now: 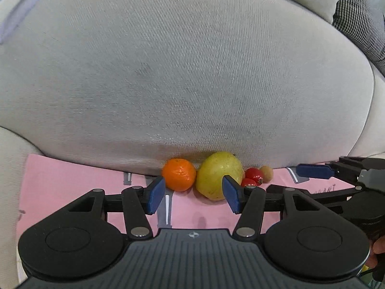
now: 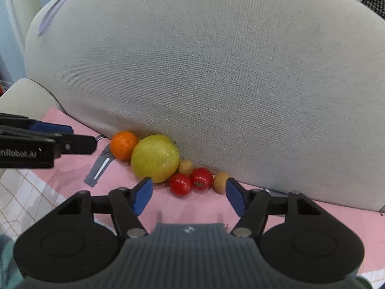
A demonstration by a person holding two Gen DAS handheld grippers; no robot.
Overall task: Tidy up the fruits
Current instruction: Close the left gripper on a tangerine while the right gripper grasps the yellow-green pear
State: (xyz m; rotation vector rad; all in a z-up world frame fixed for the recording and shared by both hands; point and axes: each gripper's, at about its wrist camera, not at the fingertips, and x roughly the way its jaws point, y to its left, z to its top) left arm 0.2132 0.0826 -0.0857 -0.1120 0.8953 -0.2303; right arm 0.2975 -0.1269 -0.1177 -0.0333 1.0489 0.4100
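A row of fruit lies on a pink cloth (image 1: 72, 183) against a grey cushion. From the left come an orange (image 1: 179, 174), a large yellow fruit (image 1: 216, 171), two red tomatoes (image 1: 254, 174) and a small tan fruit (image 1: 266, 173). My left gripper (image 1: 193, 193) is open just in front of the orange and the yellow fruit, touching neither. In the right wrist view the orange (image 2: 124, 144), yellow fruit (image 2: 155, 157), tomatoes (image 2: 181, 184) and two tan fruits (image 2: 221, 180) show. My right gripper (image 2: 189, 193) is open just short of the tomatoes.
The grey cushion (image 1: 180, 72) rises steeply right behind the fruit. A grey and white strip (image 2: 98, 168) lies on the cloth left of the fruit. A checked white cloth (image 2: 21, 192) borders the pink one at the left. Houndstooth fabric (image 1: 361, 24) shows at the upper right.
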